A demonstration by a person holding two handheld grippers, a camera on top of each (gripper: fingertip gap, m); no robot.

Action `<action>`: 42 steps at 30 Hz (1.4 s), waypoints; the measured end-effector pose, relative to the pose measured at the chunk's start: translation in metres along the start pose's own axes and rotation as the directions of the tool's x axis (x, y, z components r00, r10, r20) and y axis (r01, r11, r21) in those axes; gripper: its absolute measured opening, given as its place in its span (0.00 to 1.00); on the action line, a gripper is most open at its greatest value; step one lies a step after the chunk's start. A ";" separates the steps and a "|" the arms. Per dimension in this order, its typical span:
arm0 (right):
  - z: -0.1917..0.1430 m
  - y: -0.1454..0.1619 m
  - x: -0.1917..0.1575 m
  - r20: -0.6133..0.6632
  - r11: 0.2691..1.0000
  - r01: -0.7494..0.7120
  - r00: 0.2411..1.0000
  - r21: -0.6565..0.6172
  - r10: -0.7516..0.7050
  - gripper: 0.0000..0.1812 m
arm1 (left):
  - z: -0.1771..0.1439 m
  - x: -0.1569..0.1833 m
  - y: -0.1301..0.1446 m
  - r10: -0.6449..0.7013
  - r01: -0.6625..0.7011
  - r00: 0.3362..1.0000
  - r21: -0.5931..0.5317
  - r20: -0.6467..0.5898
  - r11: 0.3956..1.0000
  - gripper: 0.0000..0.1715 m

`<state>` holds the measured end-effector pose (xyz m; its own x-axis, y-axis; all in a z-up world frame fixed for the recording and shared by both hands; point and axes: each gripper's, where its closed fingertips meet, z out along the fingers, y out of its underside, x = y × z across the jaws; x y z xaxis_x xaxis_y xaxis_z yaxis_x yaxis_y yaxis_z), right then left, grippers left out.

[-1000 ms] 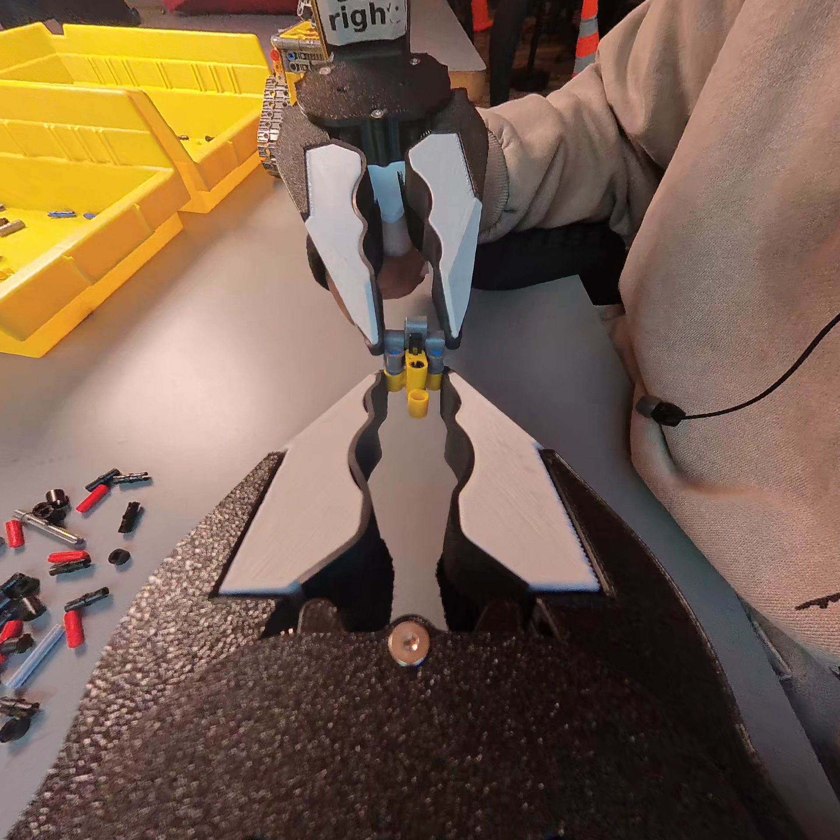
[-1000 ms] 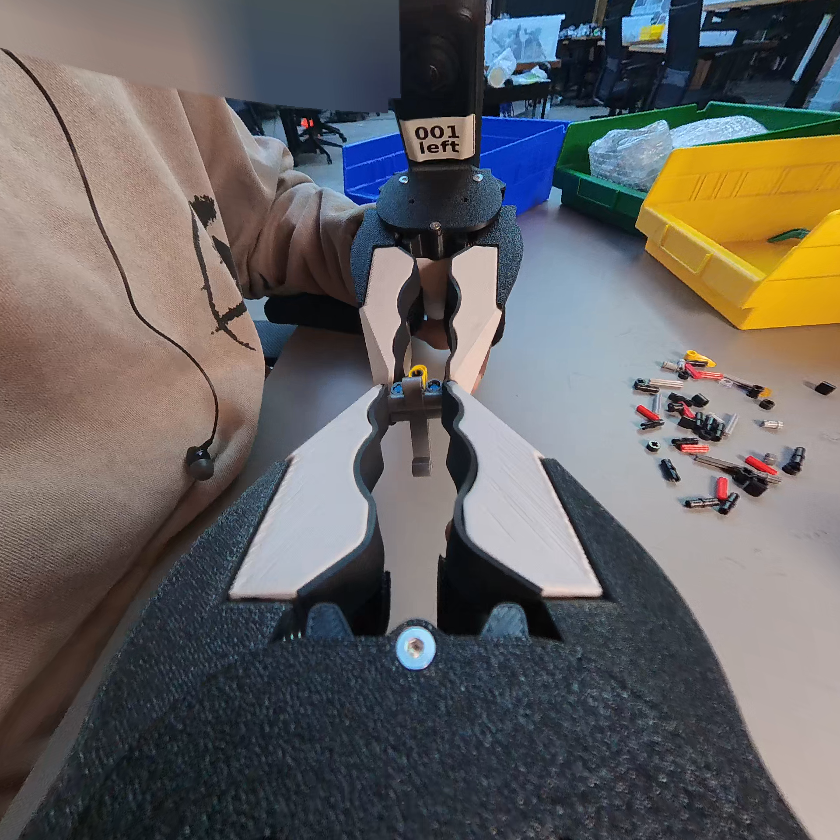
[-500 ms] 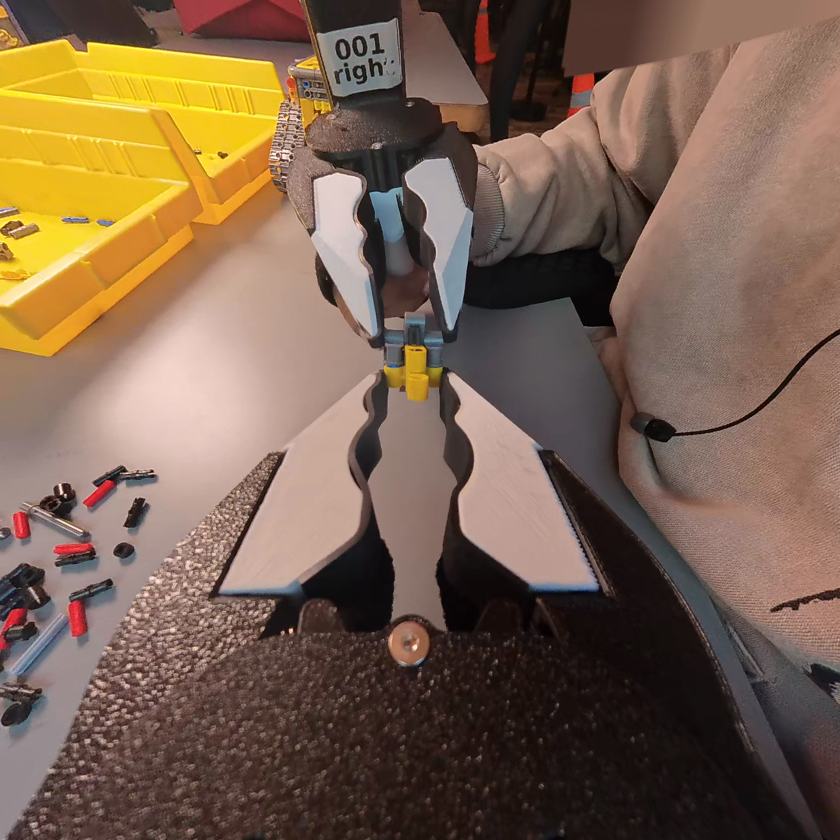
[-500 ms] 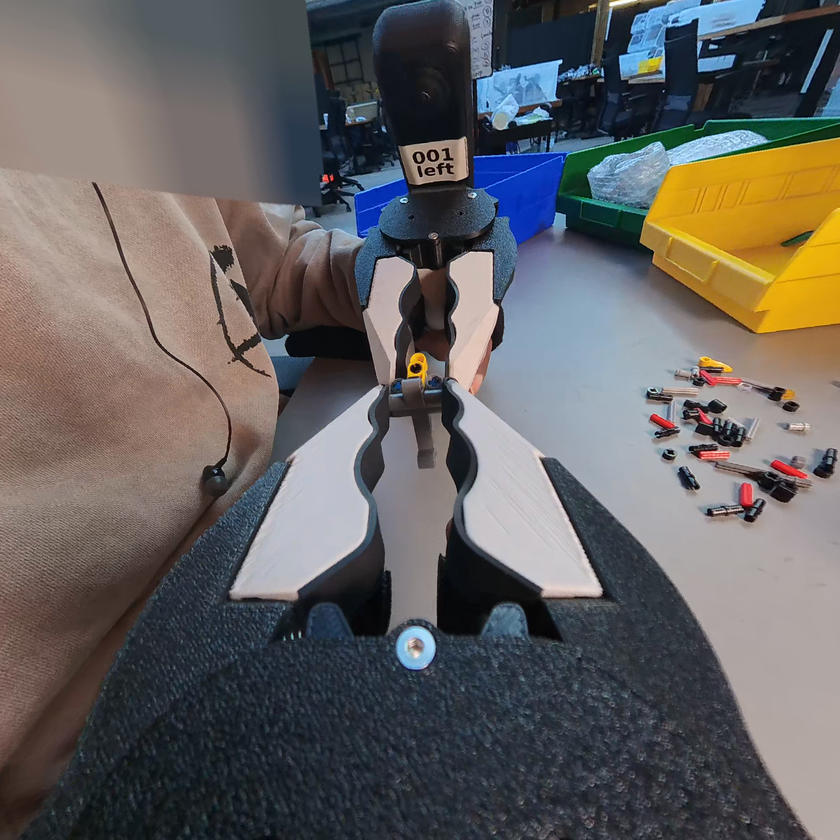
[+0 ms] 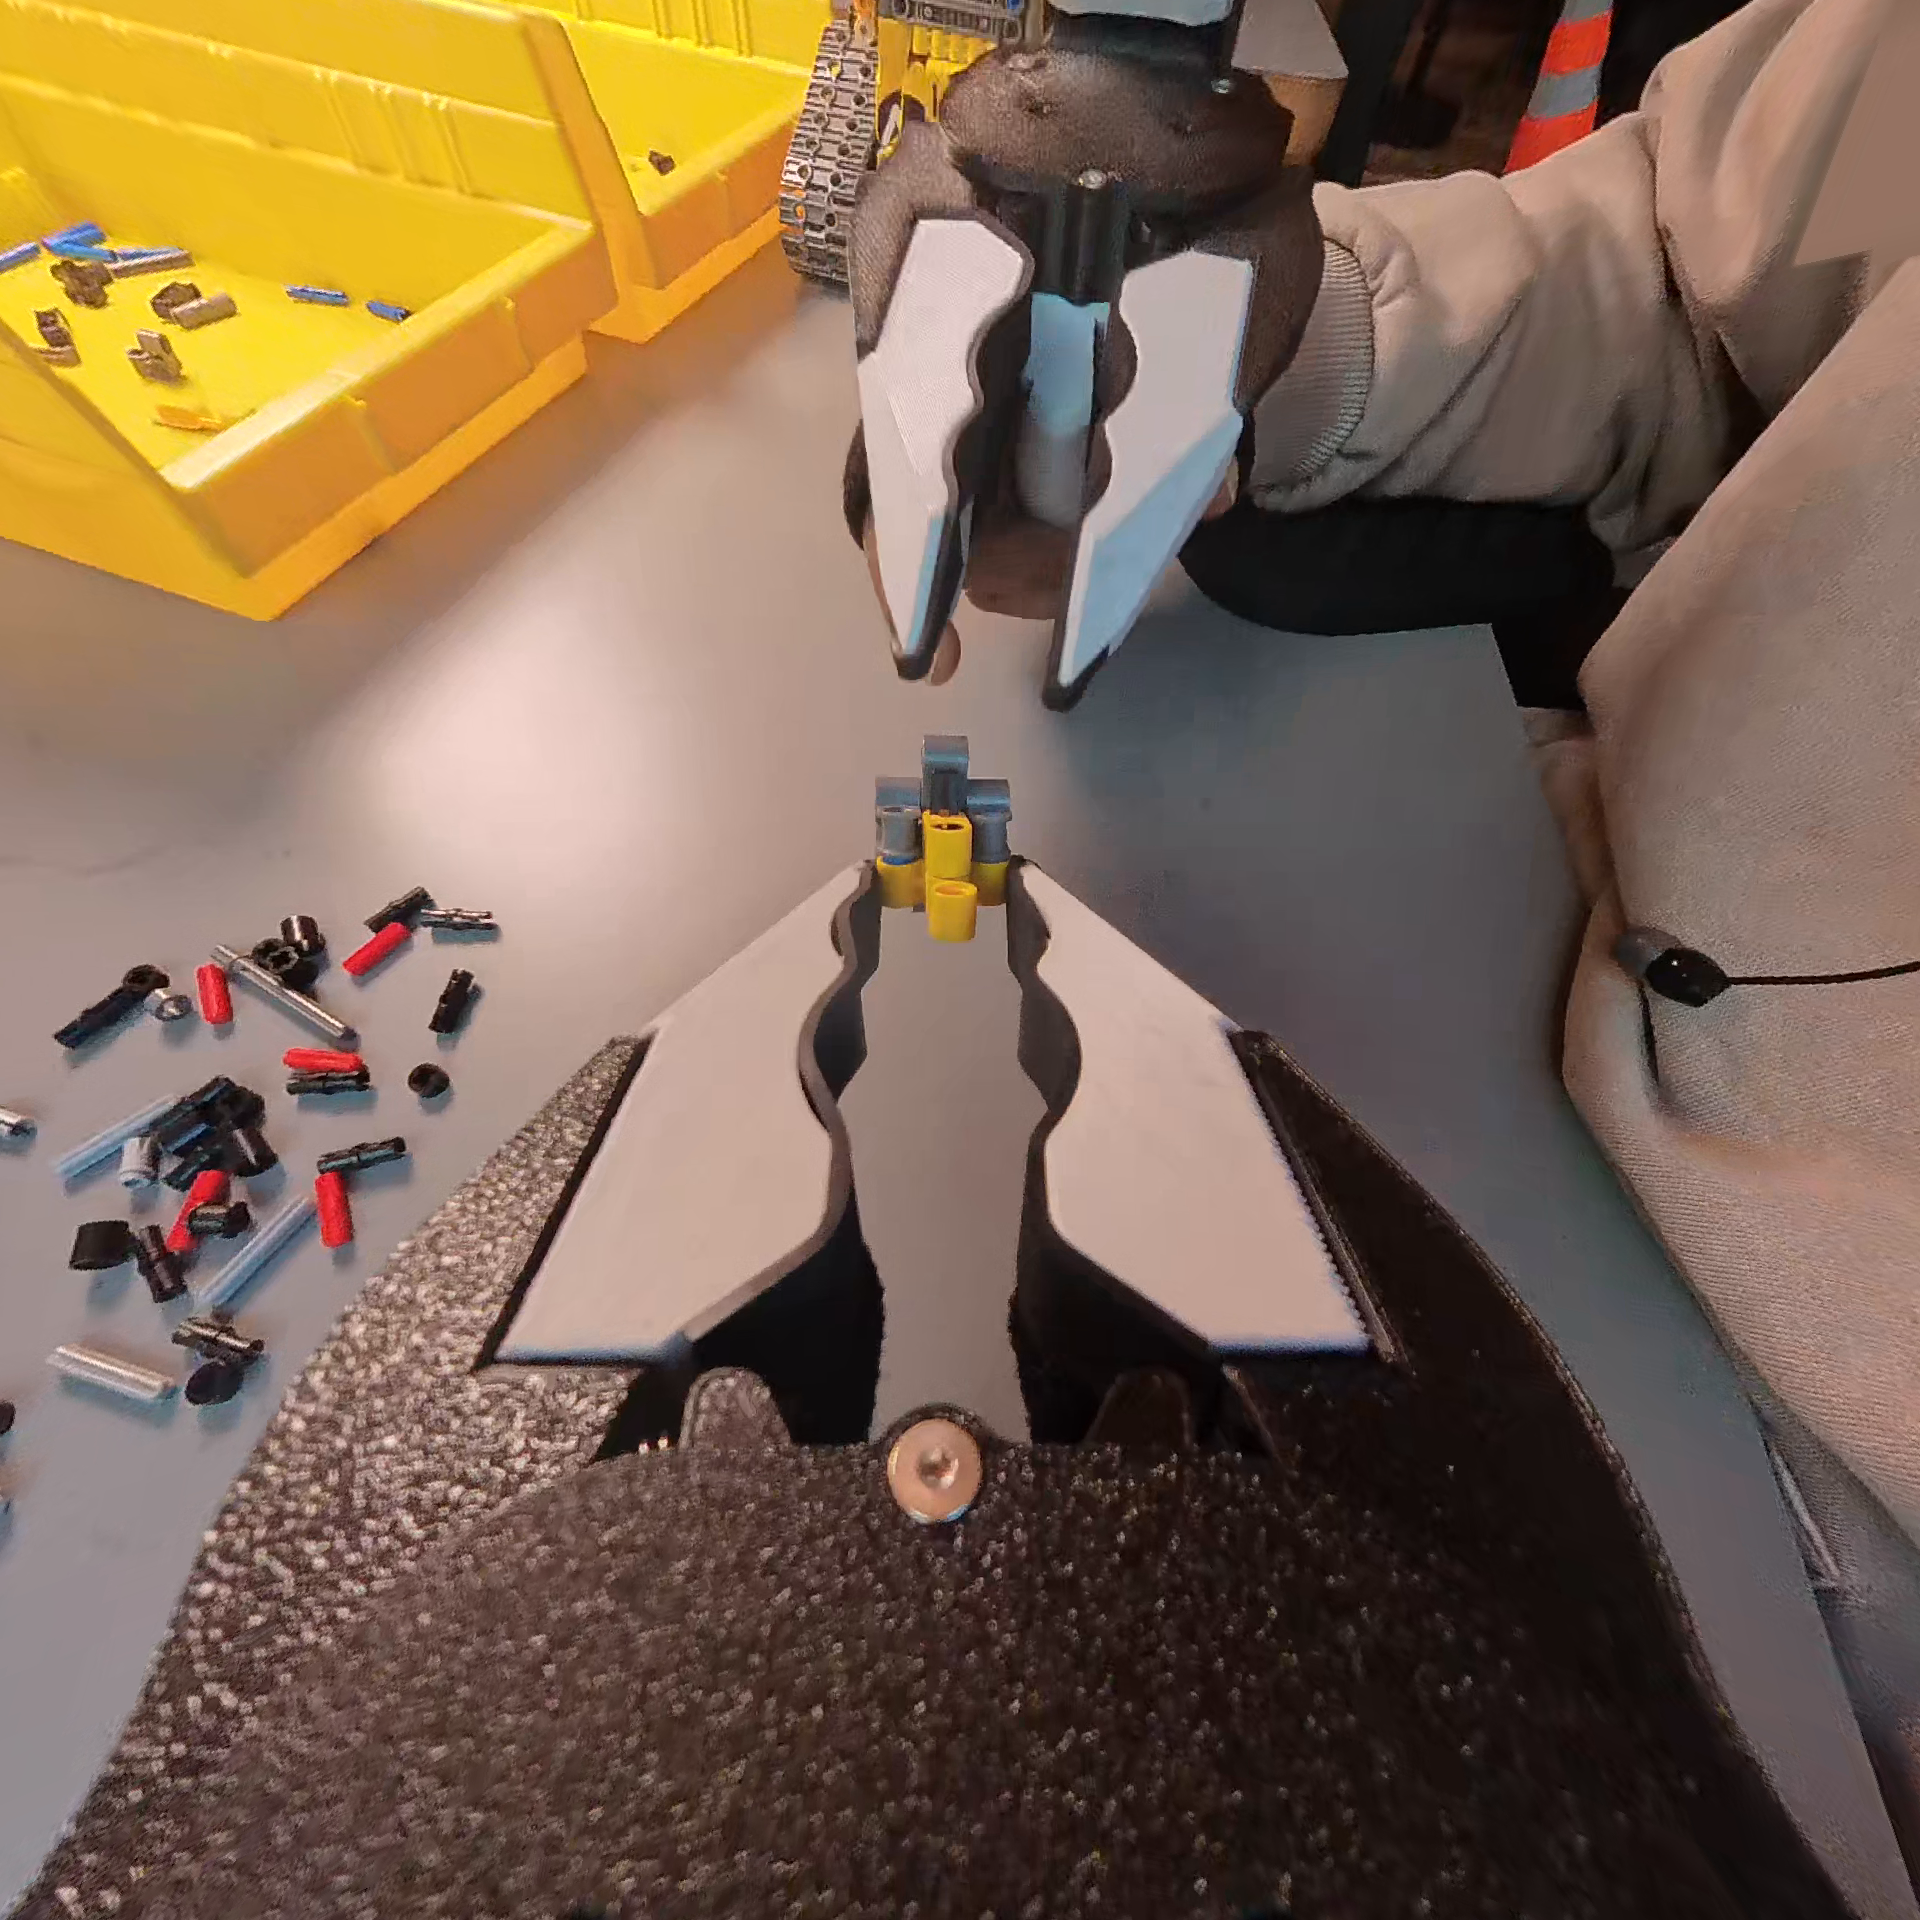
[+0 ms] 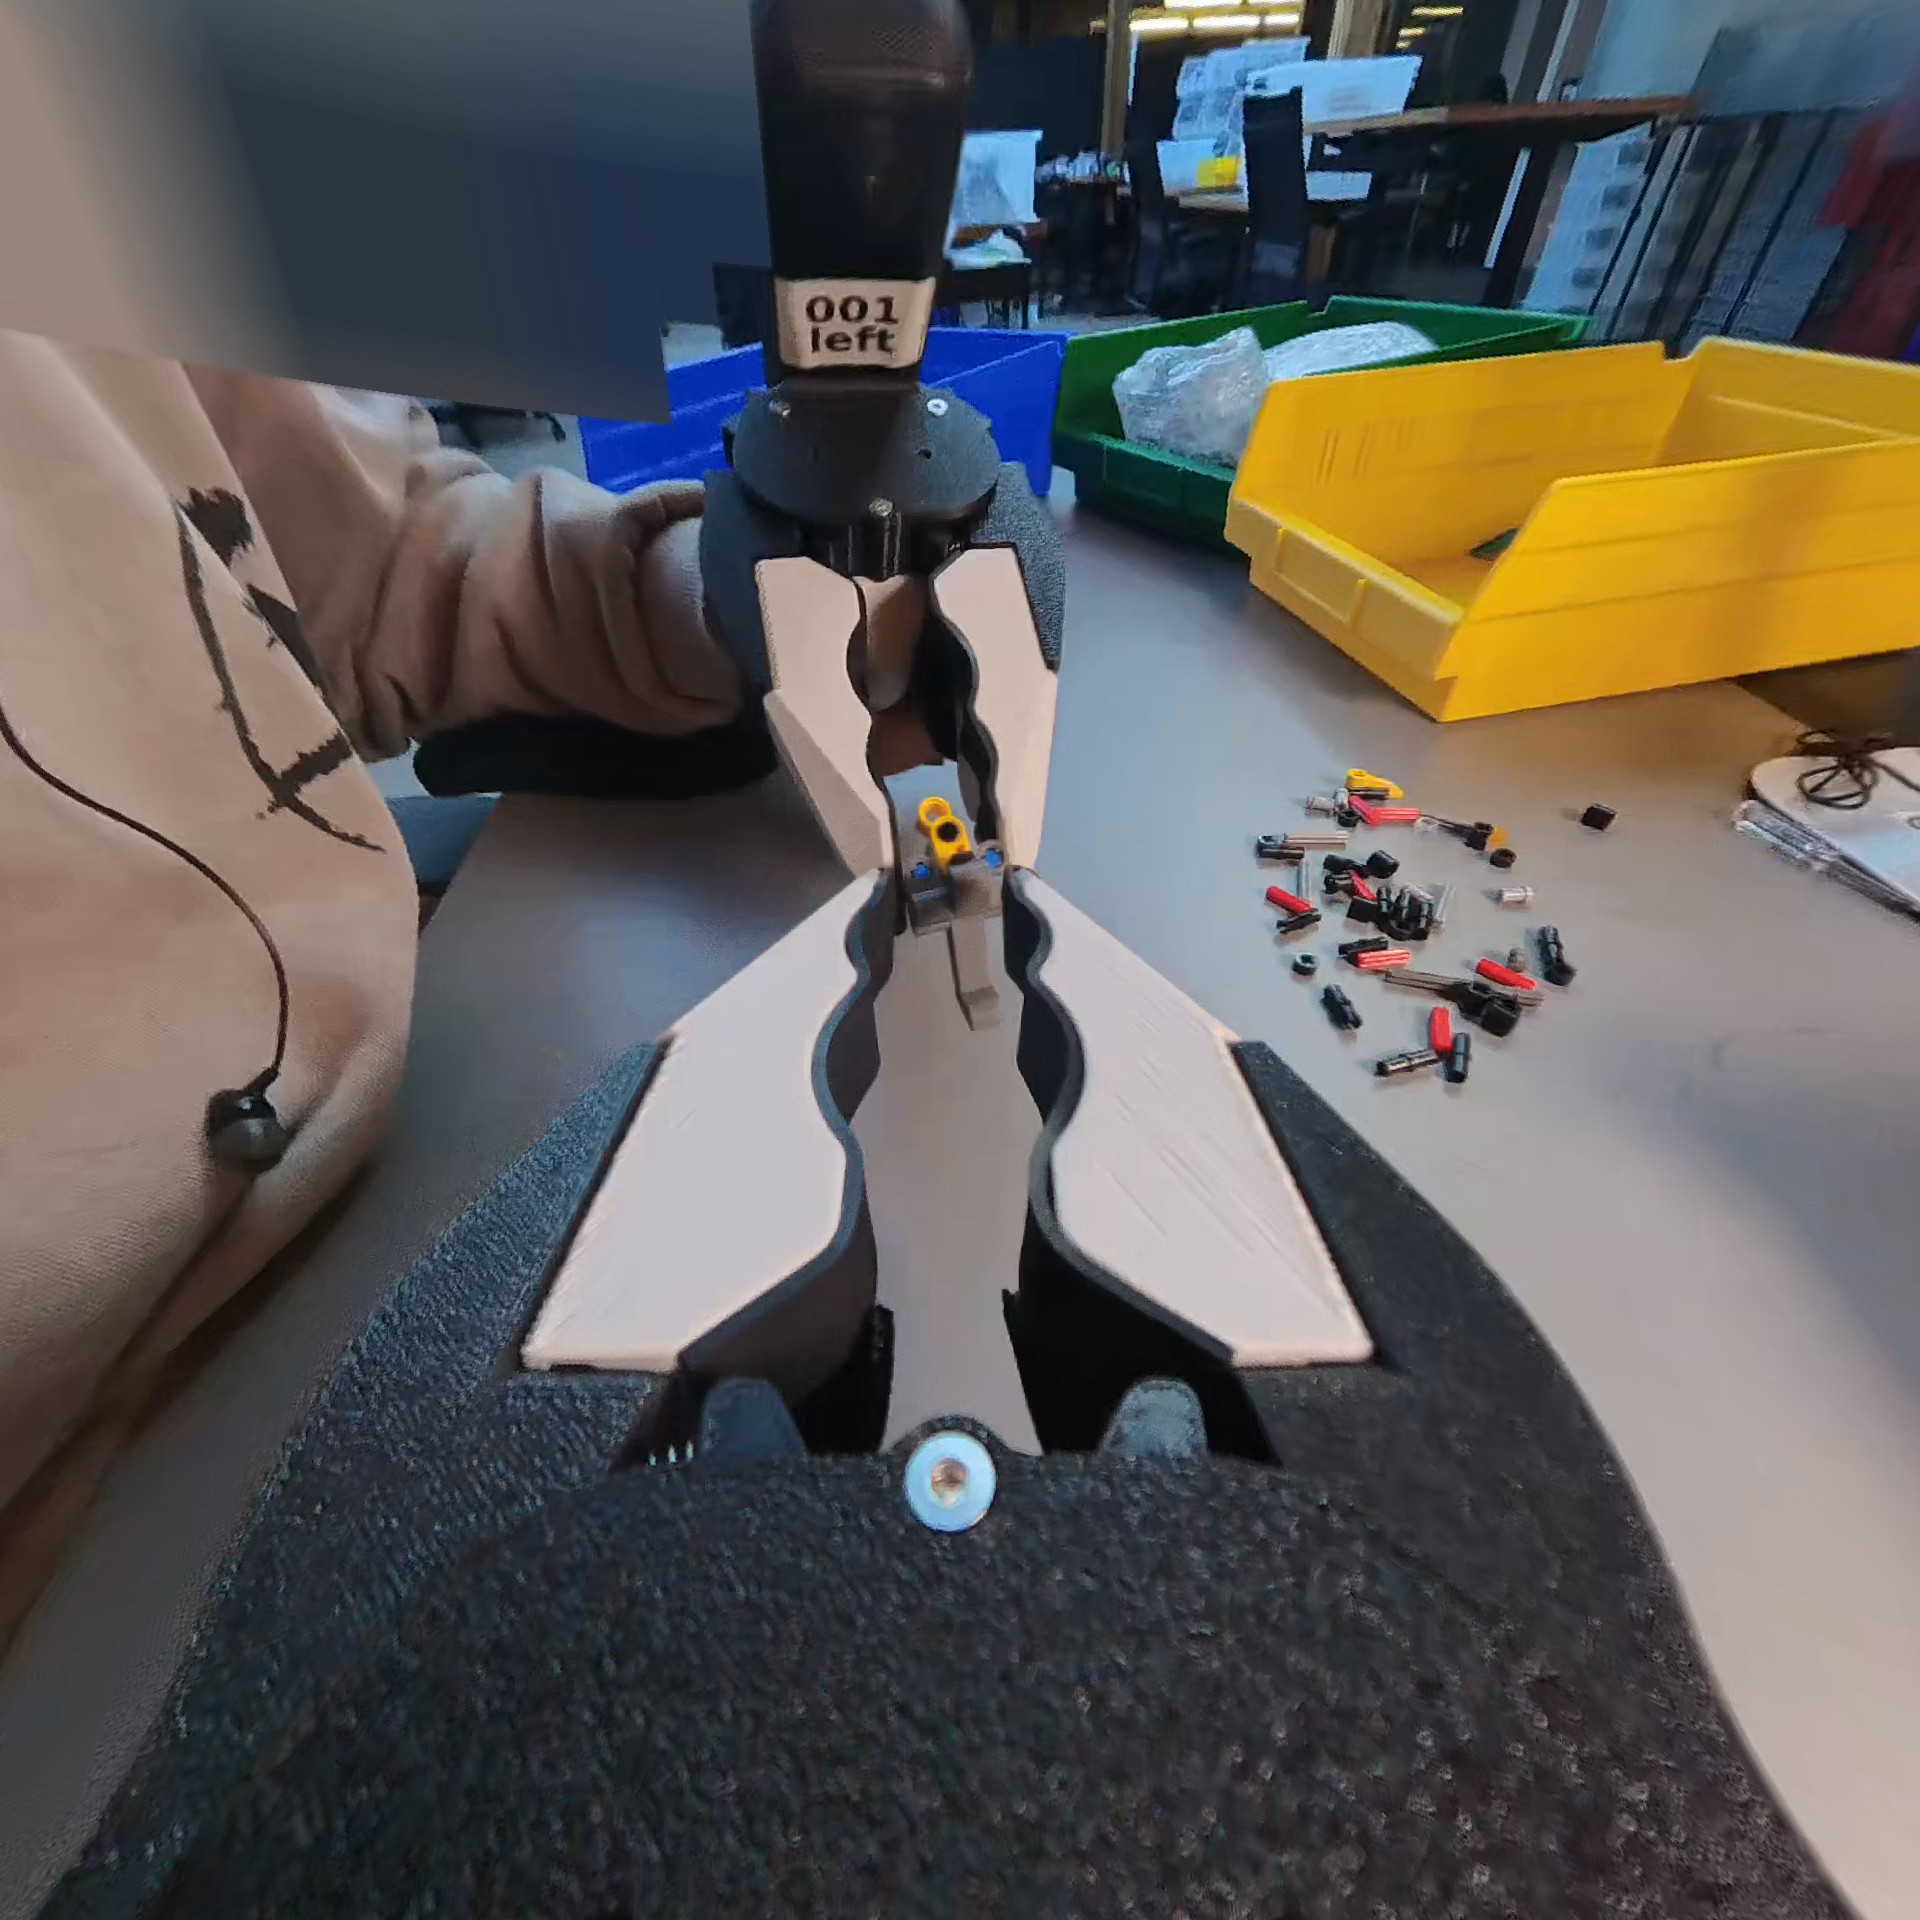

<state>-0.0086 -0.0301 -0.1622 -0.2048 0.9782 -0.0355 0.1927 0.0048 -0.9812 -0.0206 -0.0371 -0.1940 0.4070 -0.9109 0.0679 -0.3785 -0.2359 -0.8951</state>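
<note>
Yellow-grey brick assembly [image 5: 943, 836] in left tongs [image 5: 943, 875] (tips only); right tongs [image 5: 985, 681] just beyond, ajar

We're in a workshop/lab w/ open-plan space: grey worktable [image 6: 1455, 1195], yellow parts bins [image 5: 312, 312], blue bin [image 6: 997, 384], green bin [image 6: 1195, 457] w/ plastic wrap, loose small building-toy pins [image 6: 1403, 914] scattered, desks + chairs [image 6: 1278, 187] in bkgd.

yellow-grey brick piece [image 5: 940, 844] — grey table [image 5: 623, 727], yellow bins [image 5: 312, 260]
</note>
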 end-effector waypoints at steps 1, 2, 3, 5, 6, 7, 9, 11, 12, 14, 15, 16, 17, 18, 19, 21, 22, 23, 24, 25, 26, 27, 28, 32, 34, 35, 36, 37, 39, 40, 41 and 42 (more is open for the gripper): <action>0.003 0.001 -0.003 0.001 1.000 0.021 1.000 -0.014 -0.021 0.10 | 0.001 0.002 0.001 0.006 -0.006 1.000 -0.007 -0.005 1.000 0.14; 0.007 0.002 -0.004 -0.001 0.999 0.034 0.999 -0.027 -0.034 0.11 | 0.002 0.005 0.002 0.012 -0.012 1.000 -0.016 -0.017 1.000 0.14; 0.009 0.003 -0.006 0.004 0.999 0.039 0.999 -0.035 -0.039 0.12 | 0.004 0.008 0.004 0.016 -0.017 1.000 -0.027 -0.024 0.999 0.14; 0.014 0.009 -0.009 0.025 0.996 0.033 0.999 -0.078 -0.031 0.12 | 0.005 0.012 0.005 0.032 -0.034 0.999 -0.037 -0.033 0.999 0.14; 0.015 0.014 -0.010 0.032 0.994 0.042 0.999 -0.101 -0.039 0.10 | 0.005 0.013 0.005 0.038 -0.039 0.999 -0.039 -0.032 0.998 0.14; 0.016 0.015 -0.011 0.037 0.994 0.046 0.998 -0.104 -0.043 0.08 | 0.004 0.013 0.007 0.047 -0.049 0.998 -0.049 -0.029 0.998 0.14; 0.015 0.019 -0.012 0.046 0.991 0.053 0.998 -0.126 -0.047 0.04 | 0.003 0.015 0.007 0.044 -0.045 0.998 -0.035 -0.036 0.998 0.14; 0.013 0.015 -0.015 0.067 0.994 0.037 0.997 -0.104 -0.030 0.03 | -0.001 0.018 0.002 0.035 -0.035 0.998 -0.003 -0.049 0.999 0.14; 0.012 0.015 -0.016 0.069 0.993 0.041 0.997 -0.106 -0.034 0.03 | -0.002 0.018 -0.001 0.036 -0.035 0.998 0.011 -0.047 0.999 0.14; 0.011 0.013 -0.017 0.076 0.995 0.043 0.996 -0.093 -0.036 0.03 | -0.004 0.019 -0.006 0.040 -0.038 0.998 0.031 -0.051 0.999 0.14; 0.010 0.012 -0.017 0.083 0.996 0.036 0.996 -0.085 -0.029 0.03 | -0.005 0.020 -0.007 0.045 -0.043 0.998 0.035 -0.050 0.998 0.14; 0.010 0.011 -0.017 0.082 0.996 0.041 0.996 -0.081 -0.034 0.03 | -0.005 0.020 -0.008 0.052 -0.051 0.998 0.038 -0.044 0.998 0.14; 0.009 0.011 -0.018 0.082 0.996 0.047 0.996 -0.078 -0.041 0.03 | -0.005 0.020 -0.009 0.056 -0.054 0.998 0.042 -0.042 0.998 0.14; 0.009 0.009 -0.018 0.082 0.996 0.051 0.996 -0.072 -0.045 0.03 | -0.006 0.020 -0.010 0.056 -0.054 0.998 0.050 -0.042 0.997 0.14; 0.009 0.008 -0.018 0.082 0.997 0.053 0.995 -0.062 -0.048 0.03 | -0.007 0.020 -0.012 0.058 -0.055 0.997 0.059 -0.042 0.997 0.14; 0.008 0.005 -0.018 0.084 0.997 0.062 0.995 -0.048 -0.058 0.03 | -0.008 0.021 -0.014 0.075 -0.072 0.997 0.068 -0.033 0.995 0.14; 0.008 0.005 -0.019 0.087 0.997 0.065 0.994 -0.047 -0.061 0.03 | -0.008 0.021 -0.014 0.084 -0.082 0.996 0.068 -0.030 0.994 0.14; 0.007 0.004 -0.019 0.087 0.997 0.070 0.994 -0.043 -0.067 0.03 | -0.008 0.022 -0.015 0.091 -0.089 0.995 0.071 -0.028 0.994 0.14; 0.007 0.004 -0.020 0.089 0.996 0.074 0.994 -0.038 -0.071 0.03 | -0.008 0.022 -0.015 0.095 -0.093 0.995 0.073 -0.030 0.993 0.14; 0.007 0.004 -0.021 0.093 0.997 0.073 0.993 -0.038 -0.070 0.03 | -0.009 0.023 -0.015 0.097 -0.095 0.995 0.071 -0.031 0.993 0.14; 0.007 0.004 -0.020 0.093 0.997 0.073 0.993 -0.038 -0.069 0.03 | -0.008 0.023 -0.014 0.100 -0.098 0.995 0.069 -0.028 0.993 0.14; 0.008 0.005 -0.020 0.091 0.996 0.074 0.993 -0.041 -0.070 0.03 | -0.008 0.022 -0.013 0.099 -0.097 0.995 0.065 -0.027 0.993 0.14; 0.008 0.006 -0.020 0.089 0.996 0.072 0.994 -0.043 -0.068 0.03 | -0.008 0.022 -0.012 0.096 -0.094 0.995 0.063 -0.028 0.994 0.14; 0.008 0.006 -0.018 0.077 0.998 0.059 0.995 -0.032 -0.057 0.10 | -0.008 0.019 -0.006 0.083 -0.081 0.996 0.045 -0.027 0.996 0.14; 0.009 0.003 -0.020 0.092 0.999 0.036 0.995 -0.025 -0.033 0.17 | -0.007 0.019 -0.004 0.076 -0.075 0.997 0.040 -0.034 0.996 0.14; 0.012 0.004 -0.020 0.087 0.999 0.042 0.995 -0.033 -0.039 0.18 | -0.005 0.019 -0.003 0.080 -0.079 0.996 0.034 -0.036 0.996 0.14; 0.014 0.006 -0.021 0.084 0.997 0.055 0.995 -0.045 -0.051 0.18 | -0.004 0.020 -0.003 0.086 -0.085 0.996 0.029 -0.038 0.996 0.14; 0.018 0.009 -0.021 0.077 0.996 0.060 0.996 -0.061 -0.056 0.17 | -0.002 0.021 -0.003 0.091 -0.090 0.995 0.027 -0.040 0.996 0.14; 0.021 0.016 -0.022 0.081 0.994 0.058 0.995 -0.092 -0.050 0.12 | -0.002 0.022 -0.002 0.099 -0.098 0.994 0.025 -0.044 0.995 0.14; 0.020 0.016 -0.022 0.092 0.995 0.050 0.995 -0.090 -0.041 0.12 | -0.002 0.023 -0.003 0.097 -0.095 0.994 0.034 -0.048 0.995 0.14; 0.019 0.015 -0.023 0.104 0.996 0.036 0.994 -0.087 -0.027 0.12 | -0.003 0.024 -0.004 0.095 -0.093 0.994 0.042 -0.050 0.995 0.14; 0.018 0.014 -0.023 0.109 0.996 0.029 0.994 -0.085 -0.020 0.12 | -0.003 0.024 -0.005 0.098 -0.096 0.994 0.046 -0.049 0.994 0.14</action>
<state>-0.0187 -0.0560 -0.1789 -0.3120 0.9494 -0.0364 0.2672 0.0509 -0.9623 -0.0113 -0.0585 -0.1863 0.3264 -0.9452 0.0016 -0.3773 -0.1319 -0.9166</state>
